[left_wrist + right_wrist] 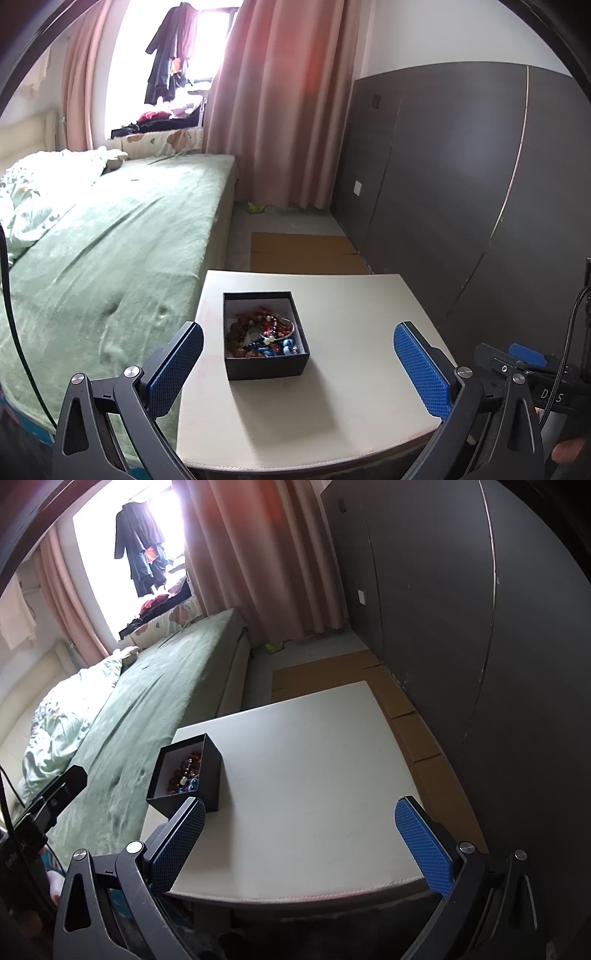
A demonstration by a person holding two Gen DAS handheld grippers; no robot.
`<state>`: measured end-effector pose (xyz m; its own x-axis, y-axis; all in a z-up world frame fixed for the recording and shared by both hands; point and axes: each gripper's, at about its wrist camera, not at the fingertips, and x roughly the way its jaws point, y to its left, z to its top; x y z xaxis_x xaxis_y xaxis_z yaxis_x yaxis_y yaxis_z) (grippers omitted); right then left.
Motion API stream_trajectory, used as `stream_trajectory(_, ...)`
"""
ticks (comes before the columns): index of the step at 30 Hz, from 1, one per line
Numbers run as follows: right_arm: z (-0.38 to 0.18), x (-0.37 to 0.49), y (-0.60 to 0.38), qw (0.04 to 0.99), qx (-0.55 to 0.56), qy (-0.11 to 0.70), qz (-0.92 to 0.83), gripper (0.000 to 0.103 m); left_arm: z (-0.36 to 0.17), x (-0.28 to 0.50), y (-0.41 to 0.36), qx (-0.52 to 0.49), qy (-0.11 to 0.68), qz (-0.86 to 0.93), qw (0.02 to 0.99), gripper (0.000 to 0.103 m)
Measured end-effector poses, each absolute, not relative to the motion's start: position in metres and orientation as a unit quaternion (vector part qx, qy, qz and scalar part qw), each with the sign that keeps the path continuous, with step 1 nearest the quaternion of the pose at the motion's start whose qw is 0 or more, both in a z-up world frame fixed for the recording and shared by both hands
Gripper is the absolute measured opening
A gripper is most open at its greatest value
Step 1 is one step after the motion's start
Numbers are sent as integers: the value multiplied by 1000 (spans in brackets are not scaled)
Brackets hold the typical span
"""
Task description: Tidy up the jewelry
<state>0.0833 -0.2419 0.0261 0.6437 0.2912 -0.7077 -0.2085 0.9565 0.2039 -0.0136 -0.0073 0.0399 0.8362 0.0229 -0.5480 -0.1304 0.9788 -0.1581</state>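
A small black box (pixel 266 365) with a white lining stands on the white table (pixel 351 332), toward its left side. Beaded jewelry (pixel 264 334) in red, brown and blue, with a thin silver bangle, fills it. My left gripper (pixel 298 354) is open and empty, its blue pads either side of the box and nearer the camera. In the right wrist view the box (pixel 212 771) sits at the table's left edge with the beads (pixel 186 773) showing. My right gripper (pixel 300 832) is open and empty, above the table's near edge, right of the box.
A bed with a green cover (pixel 110 240) runs along the table's left side. Dark wall panels (pixel 461 166) stand to the right. Flat cardboard (pixel 303 253) lies on the floor beyond the table. Pink curtains (pixel 280 92) hang at the window. The right gripper's body (pixel 524 362) shows at the right.
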Motion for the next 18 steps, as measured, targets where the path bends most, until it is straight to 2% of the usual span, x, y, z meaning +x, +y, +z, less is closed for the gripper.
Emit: stream_trajectory(18,31,81,-251,903,67,399,143,103,38,-12,-17,-82,284,38,954,103)
